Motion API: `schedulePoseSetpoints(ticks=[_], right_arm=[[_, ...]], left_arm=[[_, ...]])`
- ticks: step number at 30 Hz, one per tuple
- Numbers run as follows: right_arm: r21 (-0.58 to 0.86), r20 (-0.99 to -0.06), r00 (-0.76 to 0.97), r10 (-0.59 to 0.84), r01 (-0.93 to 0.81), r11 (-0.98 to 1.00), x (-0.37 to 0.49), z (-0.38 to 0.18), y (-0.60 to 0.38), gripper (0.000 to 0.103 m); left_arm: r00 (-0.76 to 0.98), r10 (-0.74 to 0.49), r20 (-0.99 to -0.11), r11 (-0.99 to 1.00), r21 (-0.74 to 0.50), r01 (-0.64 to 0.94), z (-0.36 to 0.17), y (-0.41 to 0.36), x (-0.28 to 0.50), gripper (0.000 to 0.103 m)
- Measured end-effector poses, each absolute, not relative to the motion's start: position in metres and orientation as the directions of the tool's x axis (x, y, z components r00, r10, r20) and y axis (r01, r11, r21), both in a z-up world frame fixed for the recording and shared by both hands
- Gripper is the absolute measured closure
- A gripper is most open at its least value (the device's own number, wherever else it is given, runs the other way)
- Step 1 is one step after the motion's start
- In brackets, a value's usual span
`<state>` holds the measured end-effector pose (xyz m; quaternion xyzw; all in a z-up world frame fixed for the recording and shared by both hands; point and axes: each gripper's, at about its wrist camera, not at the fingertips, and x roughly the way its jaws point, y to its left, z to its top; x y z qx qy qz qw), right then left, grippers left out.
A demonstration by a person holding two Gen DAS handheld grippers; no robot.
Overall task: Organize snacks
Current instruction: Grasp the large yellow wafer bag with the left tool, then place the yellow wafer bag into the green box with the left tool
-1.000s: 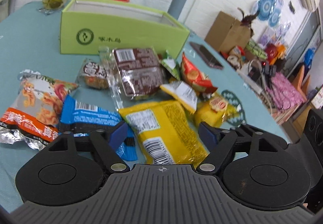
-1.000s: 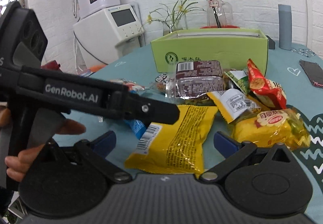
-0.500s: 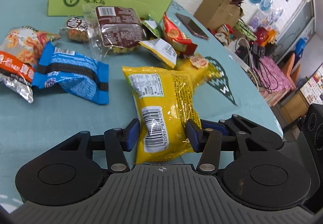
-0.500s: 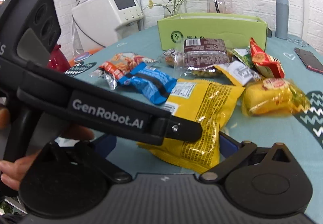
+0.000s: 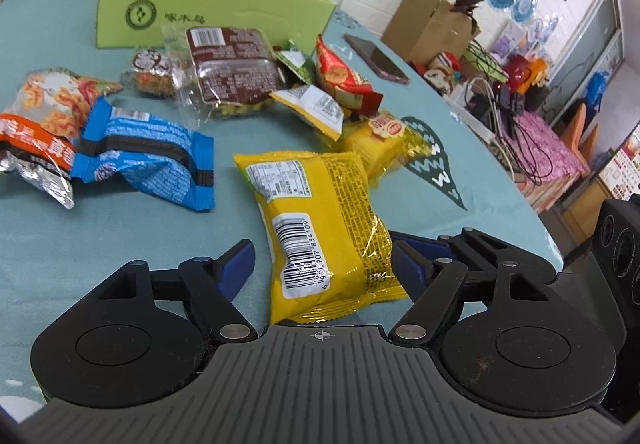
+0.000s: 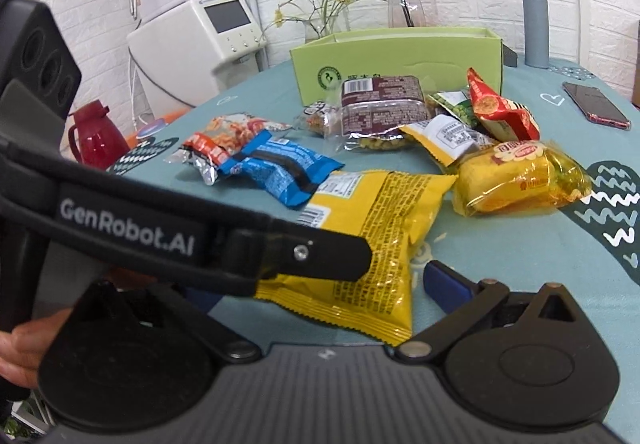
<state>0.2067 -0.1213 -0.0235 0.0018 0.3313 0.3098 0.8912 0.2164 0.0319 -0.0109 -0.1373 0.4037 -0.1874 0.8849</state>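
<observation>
Left claw (image 5: 322, 264) spread again; half a second ago its pads were nearly pinching the crinkly yellow foil snack bag (image 5: 316, 228), which lies flat on the teal table (image 5: 120, 244) at lower centre frame. Grasp not made, so likely needs retrying. Right claw (image 6: 316, 284) spread, empty. Open green cardboard box (image 5: 208, 10) waits upper left.

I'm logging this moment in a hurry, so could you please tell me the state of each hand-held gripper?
Left hand-held gripper: open, fingers either side of the yellow bag, not gripping.
Right hand-held gripper: open, holding nothing.
</observation>
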Motion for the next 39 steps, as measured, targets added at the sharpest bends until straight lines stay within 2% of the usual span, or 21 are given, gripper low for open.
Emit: schedulePoseSetpoints(ticks=[3,4,5,6,9,15,18,22,28,32,36,37,38,39], right_arm=[[0.203,-0.581,0.596,0.555,-0.554,0.807,0.209,-0.024,-0.120,0.001],[0.200,-0.577,0.596,0.558,-0.559,0.805,0.209,-0.024,-0.119,0.003],[0.203,-0.570,0.594,0.568,-0.568,0.798,0.210,-0.024,-0.119,0.008],[0.201,-0.567,0.598,0.566,-0.567,0.799,0.209,-0.022,-0.118,0.025],[0.183,-0.568,0.600,0.563,-0.575,0.797,0.208,-0.014,-0.116,0.027],[0.125,-0.496,0.642,0.585,-0.614,0.780,0.225,0.025,-0.106,0.027],[0.047,-0.457,0.670,0.585,-0.638,0.768,0.261,0.049,-0.095,0.024],[-0.039,-0.425,0.714,0.556,-0.628,0.777,0.336,0.078,-0.081,0.024],[-0.021,-0.494,0.684,0.536,-0.626,0.780,0.463,0.087,-0.066,0.025],[0.008,-0.563,0.648,0.514,-0.617,0.787,0.512,0.061,-0.061,0.025],[0.034,-0.598,0.623,0.504,-0.608,0.793,0.531,0.031,-0.061,0.023],[0.036,-0.586,0.634,0.505,-0.603,0.797,0.531,0.030,-0.063,0.017],[0.036,-0.584,0.637,0.503,-0.599,0.800,0.531,0.029,-0.064,0.011],[0.048,-0.579,0.635,0.511,-0.600,0.799,0.531,0.030,-0.066,0.007]], left_arm=[[0.604,-0.448,-0.659,0.890,-0.393,0.231,-0.015,0.030,0.219,0.050],[0.607,-0.444,-0.660,0.893,-0.386,0.234,-0.015,0.029,0.219,0.057],[0.606,-0.446,-0.659,0.892,-0.386,0.237,-0.016,0.030,0.220,0.068],[0.606,-0.447,-0.658,0.891,-0.391,0.231,-0.016,0.031,0.220,0.072],[0.606,-0.450,-0.656,0.888,-0.403,0.223,-0.012,0.036,0.221,0.077],[0.672,-0.437,-0.599,0.891,-0.389,0.233,0.031,0.047,0.232,0.077],[0.689,-0.445,-0.572,0.884,-0.403,0.237,0.061,0.056,0.272,0.077],[0.724,-0.423,-0.545,0.898,-0.356,0.258,0.100,0.057,0.349,0.076],[0.728,-0.373,-0.576,0.924,-0.303,0.233,0.110,0.052,0.470,0.076],[0.677,-0.376,-0.633,0.923,-0.321,0.213,0.080,0.053,0.528,0.076],[0.647,-0.354,-0.675,0.934,-0.296,0.202,0.048,0.049,0.548,0.075],[0.665,-0.339,-0.666,0.940,-0.277,0.201,0.046,0.049,0.548,0.074],[0.682,-0.333,-0.651,0.942,-0.268,0.203,0.048,0.050,0.546,0.058],[0.692,-0.328,-0.643,0.943,-0.265,0.202,0.049,0.051,0.544,0.048]])
